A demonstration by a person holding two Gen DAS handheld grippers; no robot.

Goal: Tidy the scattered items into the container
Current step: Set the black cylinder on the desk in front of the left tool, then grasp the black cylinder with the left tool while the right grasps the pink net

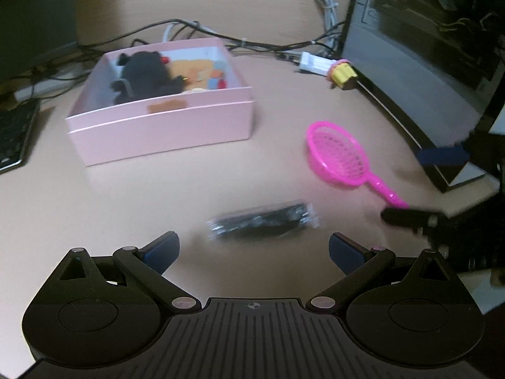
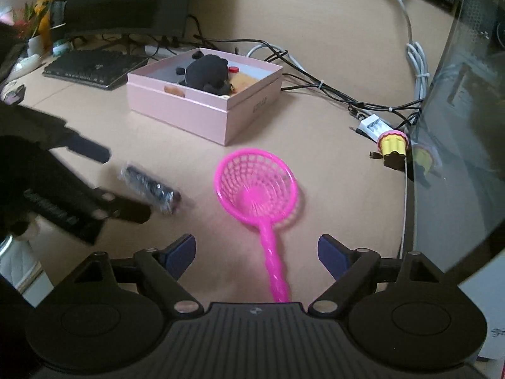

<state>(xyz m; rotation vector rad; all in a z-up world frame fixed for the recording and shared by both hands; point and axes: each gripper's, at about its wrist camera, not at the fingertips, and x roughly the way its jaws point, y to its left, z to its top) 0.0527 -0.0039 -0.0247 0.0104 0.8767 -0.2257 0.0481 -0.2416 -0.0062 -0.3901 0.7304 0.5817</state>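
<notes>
A pink box (image 1: 164,126) (image 2: 189,110) stands on the desk and holds a black plush toy (image 1: 145,75) (image 2: 205,72) and some small items. A black packet in clear wrap (image 1: 262,221) (image 2: 151,189) lies just beyond my left gripper (image 1: 252,252), which is open and empty. A pink toy strainer (image 1: 341,154) (image 2: 255,186) lies on the desk with its handle between the wide-apart jaws of my right gripper (image 2: 255,255), which is open; the pads do not touch it. A yellow toy cupcake (image 1: 341,74) (image 2: 393,143) sits by the computer case.
A computer case (image 1: 426,63) (image 2: 457,126) walls off the right side. Cables (image 1: 221,38) (image 2: 331,91) and a white adapter (image 1: 312,63) lie behind the box. A keyboard (image 2: 91,66) and a monitor (image 2: 126,0) stand at the far left.
</notes>
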